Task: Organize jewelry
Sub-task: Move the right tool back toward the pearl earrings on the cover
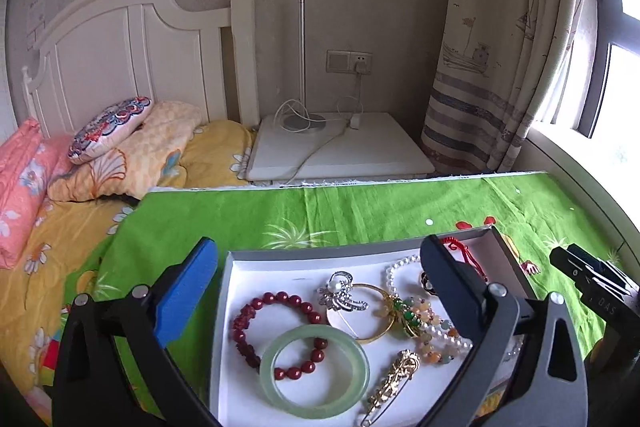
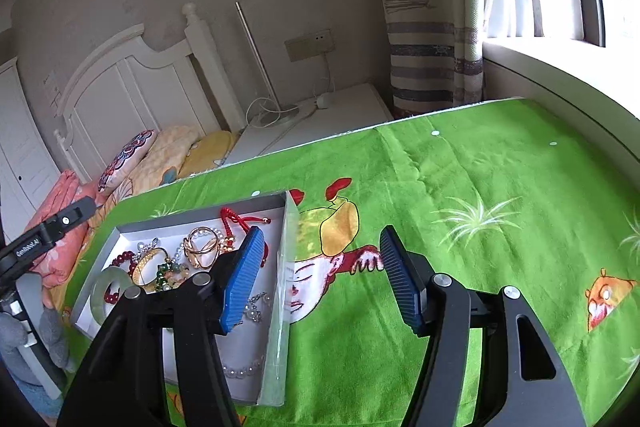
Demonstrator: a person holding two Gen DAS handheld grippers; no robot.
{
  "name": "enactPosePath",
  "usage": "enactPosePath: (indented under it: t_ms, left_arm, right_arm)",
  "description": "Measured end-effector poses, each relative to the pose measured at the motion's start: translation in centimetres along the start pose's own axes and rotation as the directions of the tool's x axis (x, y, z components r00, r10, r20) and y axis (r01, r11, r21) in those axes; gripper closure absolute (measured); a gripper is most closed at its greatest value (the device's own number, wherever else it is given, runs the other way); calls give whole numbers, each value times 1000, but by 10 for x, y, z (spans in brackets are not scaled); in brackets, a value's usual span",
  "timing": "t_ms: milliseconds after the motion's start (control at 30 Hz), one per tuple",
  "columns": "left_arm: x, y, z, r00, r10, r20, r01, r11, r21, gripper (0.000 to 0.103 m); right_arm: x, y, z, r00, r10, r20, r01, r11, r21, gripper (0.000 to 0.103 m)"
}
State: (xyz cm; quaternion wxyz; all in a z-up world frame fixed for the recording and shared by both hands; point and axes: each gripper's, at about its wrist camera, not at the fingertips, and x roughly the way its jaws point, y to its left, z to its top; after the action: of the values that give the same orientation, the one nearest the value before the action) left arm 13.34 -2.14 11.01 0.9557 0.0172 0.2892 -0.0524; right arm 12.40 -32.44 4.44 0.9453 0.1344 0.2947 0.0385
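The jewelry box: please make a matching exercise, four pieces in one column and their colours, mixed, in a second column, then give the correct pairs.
All four lie in the white box.

Things:
1. bangle
2. bead bracelet
3. brooch
4. knotted cord

Colours:
A. silver
B. bright red
C. pale green
D. dark red

Pairs: 1-C, 2-D, 3-A, 4-B
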Motion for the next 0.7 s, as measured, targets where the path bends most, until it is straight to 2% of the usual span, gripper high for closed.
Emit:
enactPosePath:
  t_ms: [67,100,133,233,333,433,567,700]
  left_arm:
    - [-15,-3,-9,1000,18,-25,-18,1000,22,3]
    - [-24,-5,-17,999,20,-36,-18,999,38,3]
    - [-33,-4,-28,999,23,-41,-21,999,49,3]
    - [-57,2,-66,996,-10,-84,12,1000,27,3]
    - [-68,6,-107,986,-56,-159,58,998,7,3]
    - [-74,12,-137,975,-90,-202,90,996,-12,3]
    - [-71,23,-154,964,-138,-227,128,990,-58,3]
    - [-69,26,-156,958,-167,-233,151,985,-83,3]
  right_arm:
    - [-4,2,0,1000,2,27,-1,1000,-17,31]
    - [-5,3,-1,999,7,36,-6,1000,-23,20]
    - [-8,3,-1,999,12,45,-11,1000,-27,16]
    - [-10,3,-1,999,12,46,-11,1000,-30,16]
    - [-5,6,-2,1000,10,8,-10,999,-40,16]
    - [-6,12,-3,1000,-12,10,13,997,-71,16]
    - [-16,15,-11,1000,25,-5,-25,997,-68,16]
    - [-37,15,-29,997,21,-75,-22,1000,-20,16]
